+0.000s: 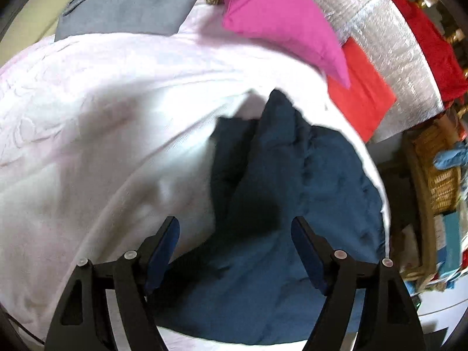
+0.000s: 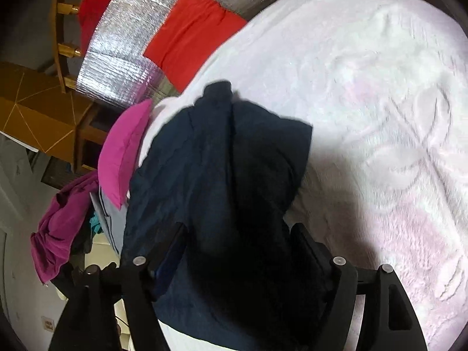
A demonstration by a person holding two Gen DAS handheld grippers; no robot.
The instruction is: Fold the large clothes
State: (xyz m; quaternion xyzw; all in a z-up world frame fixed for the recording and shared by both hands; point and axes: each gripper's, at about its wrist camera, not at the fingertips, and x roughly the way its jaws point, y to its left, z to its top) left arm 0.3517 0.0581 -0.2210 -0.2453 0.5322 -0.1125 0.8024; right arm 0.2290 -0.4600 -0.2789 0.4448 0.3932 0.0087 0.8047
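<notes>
A dark blue garment [image 1: 280,204] lies bunched on a white and pale pink embossed bedspread [image 1: 102,122]. My left gripper [image 1: 235,228] is open just above the garment's near part, holding nothing. In the right wrist view the same garment [image 2: 222,175] lies in a crumpled heap near the bedspread's [image 2: 365,102] edge. My right gripper [image 2: 238,234] is open, its fingers either side of the heap's near end, not closed on it.
A magenta folded cloth [image 1: 278,20], a red folded cloth [image 1: 359,99] and a grey cloth [image 1: 131,3] lie beyond, on and beside a silver foil mat [image 1: 380,44]. A wicker basket [image 1: 435,175] stands at right. More magenta fabric [image 2: 61,228] hangs off the edge.
</notes>
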